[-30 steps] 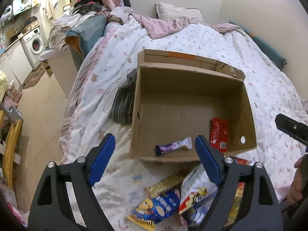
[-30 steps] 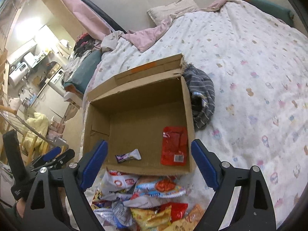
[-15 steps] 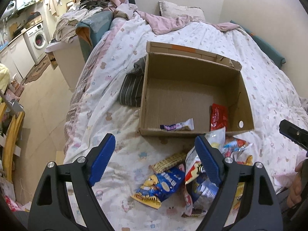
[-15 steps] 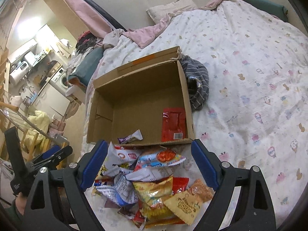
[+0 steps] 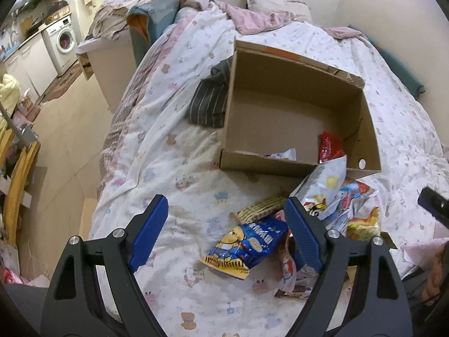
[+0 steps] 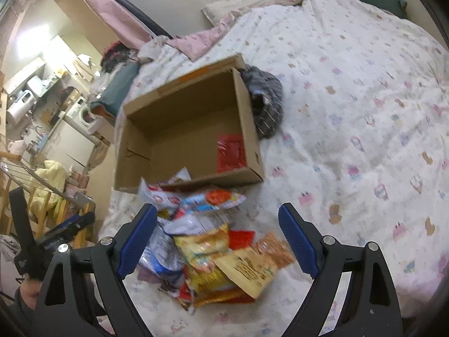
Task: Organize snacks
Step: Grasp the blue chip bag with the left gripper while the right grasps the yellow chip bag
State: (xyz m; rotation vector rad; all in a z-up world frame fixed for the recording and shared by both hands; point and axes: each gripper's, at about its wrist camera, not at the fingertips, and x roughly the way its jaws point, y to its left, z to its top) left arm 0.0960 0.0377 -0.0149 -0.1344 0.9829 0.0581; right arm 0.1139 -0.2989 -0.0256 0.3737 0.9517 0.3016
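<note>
An open cardboard box (image 5: 367, 129) (image 6: 249, 129) lies on the bed. Inside it are a red packet (image 5: 329, 147) (image 6: 231, 151) and a small white-purple bar (image 5: 283, 154). A pile of snack bags (image 6: 213, 241) lies in front of the box, among them a blue bag (image 5: 249, 244), a wafer pack (image 5: 261, 206) and a white bag (image 5: 325, 185) leaning on the box's front wall. My left gripper (image 5: 224, 236) is open and empty above the blue bag. My right gripper (image 6: 217, 240) is open and empty above the pile.
A striped dark garment (image 5: 209, 102) (image 6: 265, 104) lies beside the box. The bed's left edge drops to the floor (image 5: 64, 146). A washing machine (image 5: 63, 39) and laundry stand far left. Pillows (image 5: 275, 2) lie at the head.
Both grippers have pulled back from the box toward the bed's foot, so the snack pile now lies between the fingers. Both stay open.
</note>
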